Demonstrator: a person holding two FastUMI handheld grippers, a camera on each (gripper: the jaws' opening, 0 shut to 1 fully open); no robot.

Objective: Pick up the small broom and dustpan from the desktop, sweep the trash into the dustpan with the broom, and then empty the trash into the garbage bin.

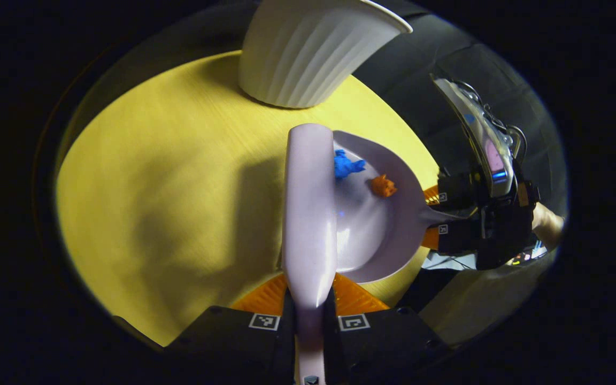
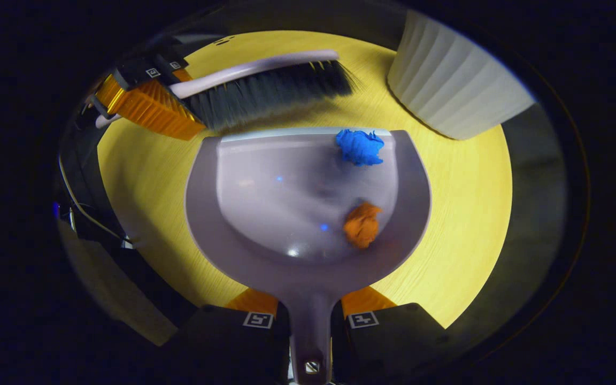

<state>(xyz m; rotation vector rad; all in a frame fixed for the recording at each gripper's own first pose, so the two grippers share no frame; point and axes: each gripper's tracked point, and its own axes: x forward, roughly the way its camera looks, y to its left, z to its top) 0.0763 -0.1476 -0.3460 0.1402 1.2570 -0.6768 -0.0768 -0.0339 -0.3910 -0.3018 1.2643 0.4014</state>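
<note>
1. At the upper left of the right gripper view, the left gripper (image 2: 142,91) reaches in over the round yellow wood-grain tabletop (image 2: 463,214), its two fingers pressed on the handle of the small pale lilac broom with dark bristles (image 2: 265,85); the bristles lie along the tabletop just beyond the front lip of the dustpan.
2. In the centre of that view sits the pale lilac plastic dustpan (image 2: 265,214), its flat lip towards the broom and its handle running down to the bottom middle of the frame, where the right gripper (image 2: 310,321) has both fingers closed on it.
3. Inside the dustpan, a crumpled blue scrap of paper (image 2: 360,146) lies right at the lip, and a crumpled orange scrap of paper (image 2: 362,224) lies deeper in the bowl, to the right of centre.
4. At the upper right stands the white ribbed garbage bin (image 2: 452,91), near the dustpan's right corner but apart from it.
5. In the left gripper view, the broom's back (image 1: 310,214) runs up the middle from the clamped fingers at the bottom, covering the left part of the dustpan; both scraps show just right of it, the bin at the top centre, and the right gripper with a person's hand (image 1: 548,224) behind it at the far right.
</note>
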